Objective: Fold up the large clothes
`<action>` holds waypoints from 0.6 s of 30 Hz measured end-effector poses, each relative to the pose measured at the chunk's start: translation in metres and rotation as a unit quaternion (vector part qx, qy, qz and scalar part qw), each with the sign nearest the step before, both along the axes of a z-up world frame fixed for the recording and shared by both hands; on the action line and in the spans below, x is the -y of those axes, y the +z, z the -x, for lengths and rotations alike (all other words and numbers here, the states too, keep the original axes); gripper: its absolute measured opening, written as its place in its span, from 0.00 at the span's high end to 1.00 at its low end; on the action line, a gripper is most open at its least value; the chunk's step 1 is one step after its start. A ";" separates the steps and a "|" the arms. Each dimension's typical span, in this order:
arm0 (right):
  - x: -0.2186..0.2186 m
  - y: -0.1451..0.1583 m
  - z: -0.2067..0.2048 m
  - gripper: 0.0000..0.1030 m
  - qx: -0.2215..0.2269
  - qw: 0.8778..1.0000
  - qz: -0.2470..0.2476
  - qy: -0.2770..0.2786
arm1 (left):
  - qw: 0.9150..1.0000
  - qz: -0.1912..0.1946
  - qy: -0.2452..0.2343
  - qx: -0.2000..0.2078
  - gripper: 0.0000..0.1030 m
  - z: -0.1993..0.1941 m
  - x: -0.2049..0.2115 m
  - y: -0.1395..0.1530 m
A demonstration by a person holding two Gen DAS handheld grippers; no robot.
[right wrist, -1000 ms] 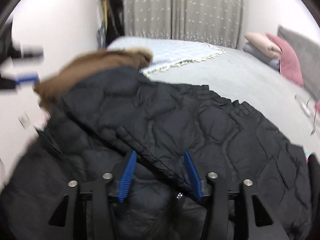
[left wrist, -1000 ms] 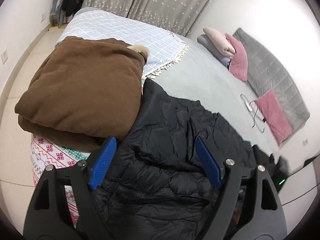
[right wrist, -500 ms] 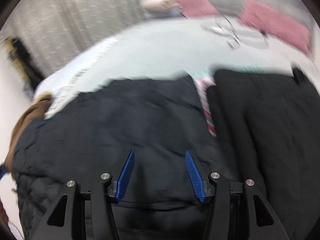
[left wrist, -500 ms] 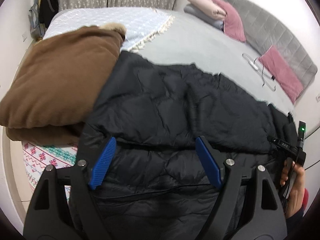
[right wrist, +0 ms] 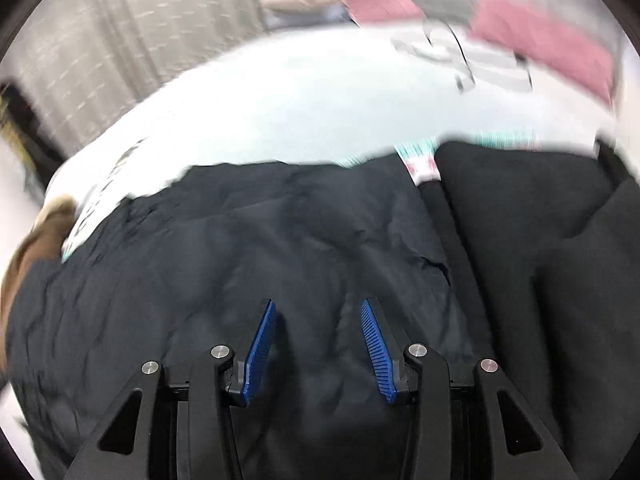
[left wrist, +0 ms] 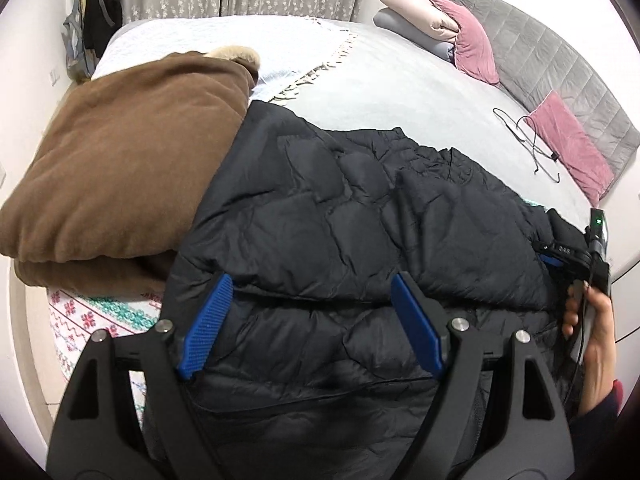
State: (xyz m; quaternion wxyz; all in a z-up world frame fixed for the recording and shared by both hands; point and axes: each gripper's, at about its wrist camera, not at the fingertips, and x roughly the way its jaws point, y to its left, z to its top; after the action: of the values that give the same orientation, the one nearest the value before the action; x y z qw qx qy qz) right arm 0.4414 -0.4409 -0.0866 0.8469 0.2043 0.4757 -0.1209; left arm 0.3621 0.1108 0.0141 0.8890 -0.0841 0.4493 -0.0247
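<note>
Garment: black quilted jacket (left wrist: pixel 340 232) spread across the near edge of the bed (left wrist: pixel 400 92), one panel already folded over, its long edge running across just beyond both blue pads.
Neighbours: folded brown coat (left wrist: pixel 120 176) touching the jacket's left side; another black folded garment (right wrist: pixel 540 220) just beside its right edge; patterned blanket (left wrist: pixel 100 312) underneath.
Left tongs (left wrist: pixel 312 328): wide open, holding nothing, poised over the fold line with jacket fabric below the gap.
Right tongs (right wrist: pixel 318 344): about half open and closing, padded fabric lying between the pads, no pinch visible yet; view blurred.
Right hand (left wrist: pixel 592 332): at the jacket's right end, wrapped round the handle.
Likely step: taking hold of the jacket's right portion for the next fold.
Doing it well: pinch through all layers at the edge, not only the slippery top shell; match it with a left grip at the same depth; lift evenly, carry across, keep clear of the brown coat.
Risk: puffy filling springing the fold back open.
</note>
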 end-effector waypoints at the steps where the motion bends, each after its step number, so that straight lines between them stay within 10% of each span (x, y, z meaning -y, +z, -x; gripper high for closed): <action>1: 0.000 -0.010 -0.004 0.57 -0.003 1.000 -0.007 -0.012 | 1.000 -0.004 0.001 0.001 0.21 -0.002 0.000 0.000; 6: -0.015 -0.009 -0.012 0.55 -0.025 0.996 0.087 0.006 | 1.000 -0.009 0.007 0.002 0.21 0.001 0.001 0.002; 18: -0.075 0.047 0.099 0.48 0.042 0.994 0.027 0.097 | 0.988 -0.117 -0.014 0.095 0.21 0.071 0.045 0.048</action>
State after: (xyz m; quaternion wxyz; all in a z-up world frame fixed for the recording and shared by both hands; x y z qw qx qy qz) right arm 0.3426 -0.3657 -0.0395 0.8793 0.1393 0.4535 -0.0425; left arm 0.2907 0.0658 0.0618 0.9309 0.0299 0.3639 0.0078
